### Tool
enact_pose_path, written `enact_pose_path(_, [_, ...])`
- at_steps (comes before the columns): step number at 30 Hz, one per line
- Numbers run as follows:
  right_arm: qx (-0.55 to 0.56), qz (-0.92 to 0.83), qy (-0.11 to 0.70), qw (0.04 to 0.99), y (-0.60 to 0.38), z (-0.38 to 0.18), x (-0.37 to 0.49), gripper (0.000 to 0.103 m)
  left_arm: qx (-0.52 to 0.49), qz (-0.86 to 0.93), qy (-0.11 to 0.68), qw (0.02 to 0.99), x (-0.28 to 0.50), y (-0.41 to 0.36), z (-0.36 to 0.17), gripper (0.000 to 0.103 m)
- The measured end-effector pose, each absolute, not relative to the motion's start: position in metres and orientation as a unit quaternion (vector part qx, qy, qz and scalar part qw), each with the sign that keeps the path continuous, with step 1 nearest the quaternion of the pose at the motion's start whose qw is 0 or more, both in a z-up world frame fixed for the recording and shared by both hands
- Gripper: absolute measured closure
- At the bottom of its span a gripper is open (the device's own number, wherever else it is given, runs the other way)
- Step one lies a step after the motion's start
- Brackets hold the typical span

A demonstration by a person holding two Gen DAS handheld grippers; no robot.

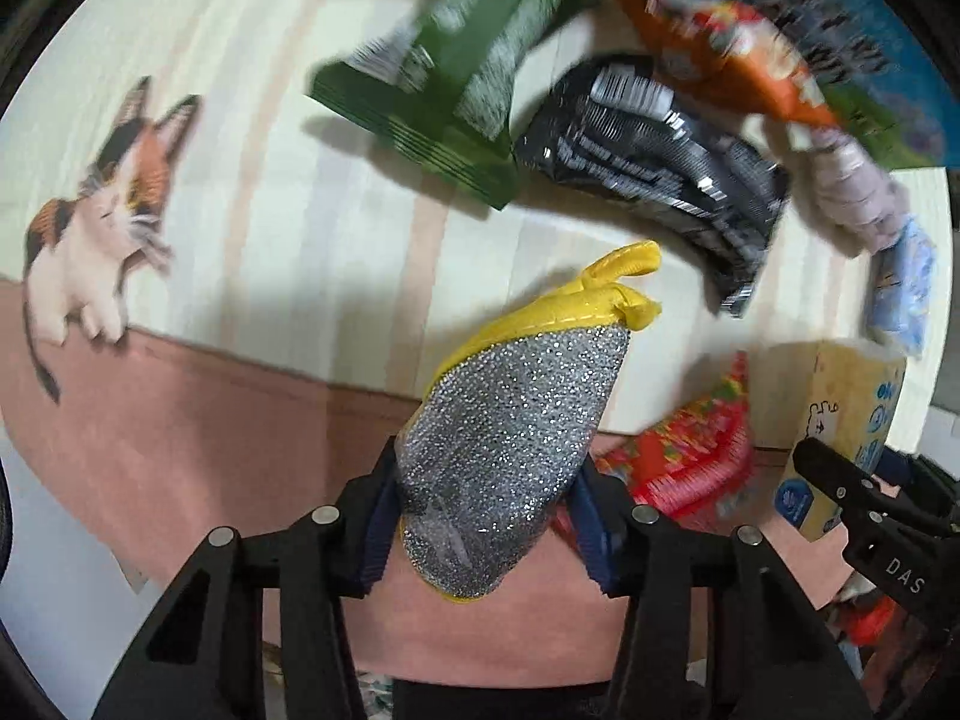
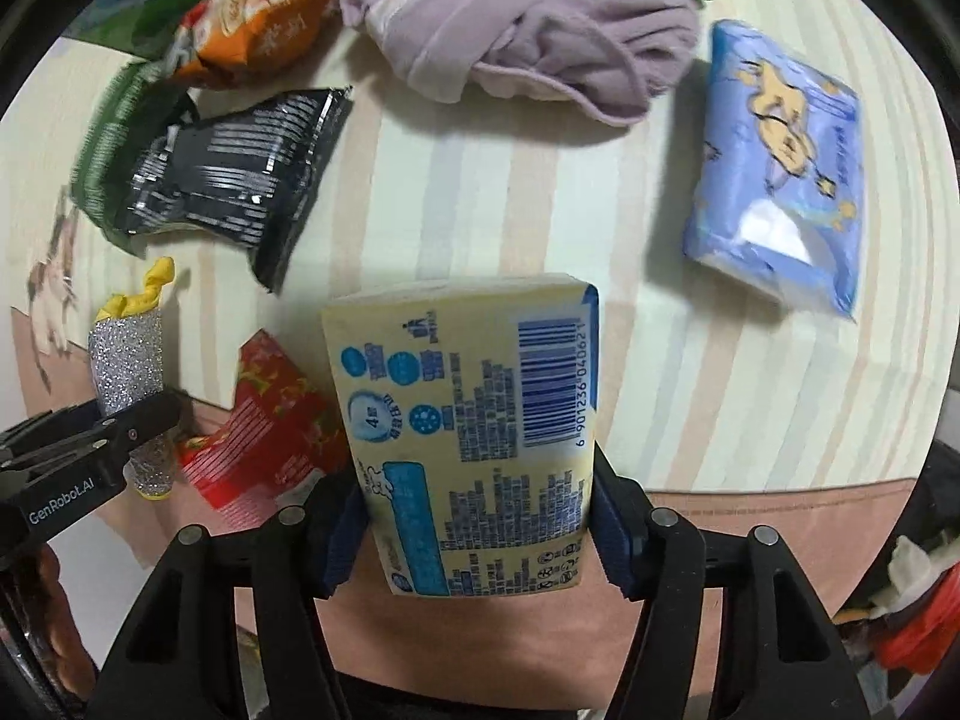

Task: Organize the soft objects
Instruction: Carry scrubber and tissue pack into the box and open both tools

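A silver glitter scrub pad [image 1: 510,420] with yellow trim and a yellow loop is pinched between the pads of my left gripper [image 1: 486,510], which is shut on it above the table's front edge. My right gripper [image 2: 477,531] is shut on a pale yellow tissue pack [image 2: 468,384] with blue print and a barcode, held upright. The right wrist view also shows the scrub pad [image 2: 126,366] at the left in the other gripper's fingers [image 2: 132,426]. A crumpled lilac cloth [image 2: 528,54] and a blue tissue pack [image 2: 780,162] lie on the striped tablecloth [image 2: 480,192].
Snack packets lie at the back left: a black one [image 2: 234,174], an orange one [image 2: 252,30] and a green one [image 1: 444,96]. A red packet [image 2: 270,420] lies by the front edge between the grippers. A cat picture [image 1: 102,210] is printed on the cloth's left side.
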State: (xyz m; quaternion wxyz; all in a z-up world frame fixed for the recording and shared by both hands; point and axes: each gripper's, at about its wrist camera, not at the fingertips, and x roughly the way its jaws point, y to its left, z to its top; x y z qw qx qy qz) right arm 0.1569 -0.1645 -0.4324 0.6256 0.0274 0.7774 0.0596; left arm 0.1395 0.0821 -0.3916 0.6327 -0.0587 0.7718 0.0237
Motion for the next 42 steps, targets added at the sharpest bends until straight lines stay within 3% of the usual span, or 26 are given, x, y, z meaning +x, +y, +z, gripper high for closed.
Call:
enact_pose_path(8, [0.102,0.127,0.733,0.660,-0.198,-0.347,0.139,0.037,-0.118,0.005,0.700,0.704,0.121,0.075,-0.268,0.055])
enact_pose_path(14, [0.115,0.147,0.681,0.708,-0.216,-0.246,0.188,0.037,-0.156,-0.044,0.663,0.731,0.232,0.023,-0.224,0.055])
enact_pose_path(19, [0.096,0.116,0.650,0.745,-0.220,-0.215,0.262,0.037,-0.146,-0.069,0.660,0.734,0.326,0.008,-0.207,0.055])
enact_pose_path(27, [0.078,0.074,0.668,0.736,-0.196,-0.270,0.381,0.037,-0.170,-0.102,0.696,0.690,0.456,-0.008,-0.265,0.055])
enact_pose_path(35, [0.056,0.040,0.697,0.714,-0.193,-0.353,0.458,0.037,-0.194,-0.126,0.748,0.623,0.506,-0.024,-0.352,0.055])
enact_pose_path(42, [0.051,0.015,0.701,0.712,-0.203,-0.384,0.479,0.037,-0.204,-0.139,0.769,0.590,0.519,-0.035,-0.388,0.053])
